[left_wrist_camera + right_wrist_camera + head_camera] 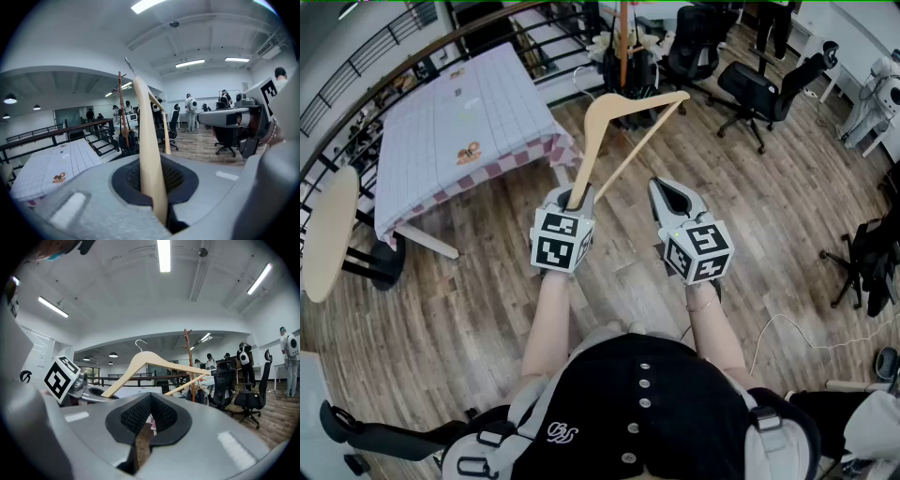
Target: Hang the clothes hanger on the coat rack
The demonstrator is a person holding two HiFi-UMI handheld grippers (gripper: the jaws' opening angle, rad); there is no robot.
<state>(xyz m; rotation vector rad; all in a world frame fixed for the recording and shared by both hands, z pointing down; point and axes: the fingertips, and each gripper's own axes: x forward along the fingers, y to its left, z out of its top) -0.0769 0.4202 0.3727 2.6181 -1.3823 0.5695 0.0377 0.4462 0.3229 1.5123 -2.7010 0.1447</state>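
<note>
Left claw [577, 195] clenches one arm of the wooden hanger [598, 122], raised at centre frame. Right claw [662, 192] is closed on nothing. The coat rack [623, 42] stands at upper centre, well apart. The hanging is not yet done.

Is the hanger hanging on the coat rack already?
No, the left gripper holds the wooden hanger by one end, up in the air, apart from the coat rack.
</note>
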